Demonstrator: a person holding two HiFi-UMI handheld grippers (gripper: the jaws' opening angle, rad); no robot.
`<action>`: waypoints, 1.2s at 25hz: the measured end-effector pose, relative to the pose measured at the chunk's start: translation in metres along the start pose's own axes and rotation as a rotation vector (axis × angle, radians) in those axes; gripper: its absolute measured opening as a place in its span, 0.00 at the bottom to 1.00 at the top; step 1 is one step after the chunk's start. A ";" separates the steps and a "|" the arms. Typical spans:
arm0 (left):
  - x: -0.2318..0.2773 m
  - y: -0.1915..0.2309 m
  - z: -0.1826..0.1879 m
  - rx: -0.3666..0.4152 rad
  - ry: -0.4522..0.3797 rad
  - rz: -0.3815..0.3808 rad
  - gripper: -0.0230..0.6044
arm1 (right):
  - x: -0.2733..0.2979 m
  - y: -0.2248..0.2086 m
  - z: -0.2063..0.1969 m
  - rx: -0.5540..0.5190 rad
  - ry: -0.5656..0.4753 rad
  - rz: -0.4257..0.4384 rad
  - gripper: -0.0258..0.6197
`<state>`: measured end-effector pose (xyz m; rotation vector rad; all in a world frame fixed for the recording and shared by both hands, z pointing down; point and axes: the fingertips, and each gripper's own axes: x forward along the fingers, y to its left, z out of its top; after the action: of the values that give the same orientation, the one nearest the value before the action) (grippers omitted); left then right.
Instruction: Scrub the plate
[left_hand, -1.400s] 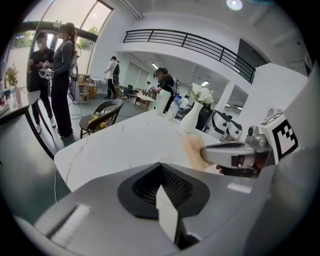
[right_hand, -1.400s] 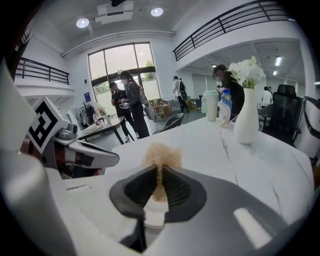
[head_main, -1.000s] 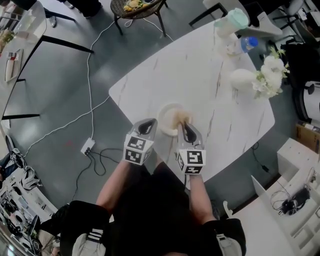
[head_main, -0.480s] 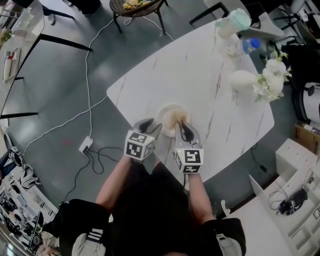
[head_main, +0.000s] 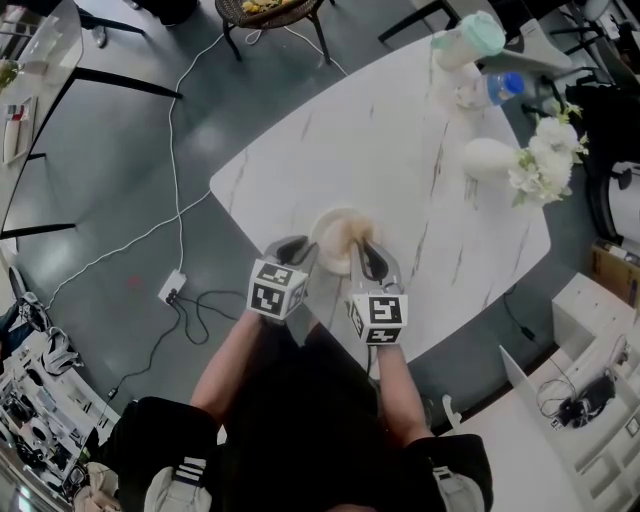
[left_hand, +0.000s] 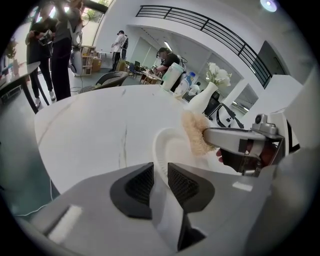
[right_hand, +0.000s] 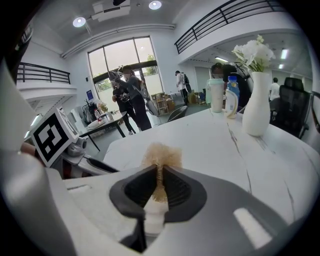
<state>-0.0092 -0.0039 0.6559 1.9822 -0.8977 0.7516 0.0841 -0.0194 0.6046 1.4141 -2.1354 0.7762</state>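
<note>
Pinches a tan scrubber (right_hand: 161, 155) in the right gripper (right_hand: 160, 176) – fingers closed tight on its fibres, tuft resting on the plate (head_main: 328, 232), toward the plate's right side. Straddles the plate's left rim with the left gripper (left_hand: 160, 172): fingers narrow, just been closing, rim between them with a sliver of gap beside it – no plain pinch. Has the plate lying on the white marble table (head_main: 400, 140), close to the edge nearest the person. Beyond the plate to the far right, a white vase of flowers (head_main: 490, 158), then a blue-capped bottle (head_main: 495, 88) past it
</note>
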 end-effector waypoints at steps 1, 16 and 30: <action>0.001 0.000 -0.001 0.004 0.002 0.001 0.18 | 0.000 0.000 0.000 0.001 0.001 0.001 0.10; 0.002 0.002 -0.002 -0.004 -0.007 -0.001 0.15 | 0.010 0.015 0.001 -0.033 0.029 0.041 0.10; 0.000 0.002 0.003 -0.019 -0.034 -0.005 0.14 | 0.037 0.040 -0.010 -0.098 0.110 0.075 0.10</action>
<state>-0.0102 -0.0072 0.6550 1.9849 -0.9163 0.7066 0.0339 -0.0249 0.6273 1.2201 -2.1219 0.7489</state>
